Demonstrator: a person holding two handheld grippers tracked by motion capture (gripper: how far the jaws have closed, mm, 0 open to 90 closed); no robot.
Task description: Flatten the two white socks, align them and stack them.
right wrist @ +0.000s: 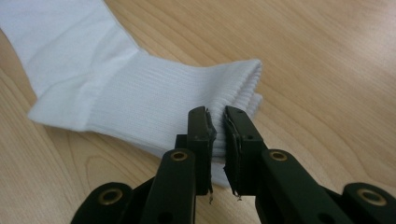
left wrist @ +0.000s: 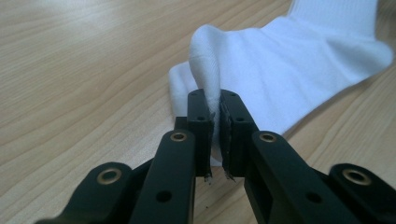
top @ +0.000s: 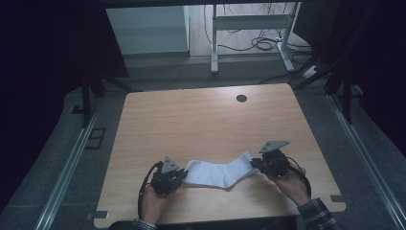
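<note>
**White sock pinched at both ends on the counter**

The white sock (top: 220,172) lies near the front edge of the counter (top: 201,120), its long axis running left to right across the high view, with the right end angled slightly away from the person. It bends at the heel about midway. The toe end points toward the left hand-held gripper (top: 181,176), and the ribbed cuff points toward the right hand-held gripper (top: 253,164).

The left hand-held gripper (left wrist: 215,116) is closed on a raised fold of the toe fabric, which stands up between its 2 jaws while the rest of the sock (left wrist: 299,60) spreads flat on the wood beyond. The right hand-held gripper (right wrist: 217,126) is clamped on the edge of the cuff; here the sock (right wrist: 140,88) shows fine ribbing, and the layered cuff opening sits just beside the jaws.

The high view adds the person's hands holding each tool, the dark round hole (top: 242,98) near the counter's far edge, and a metal frame (top: 249,33) with cables on the floor beyond.
</note>
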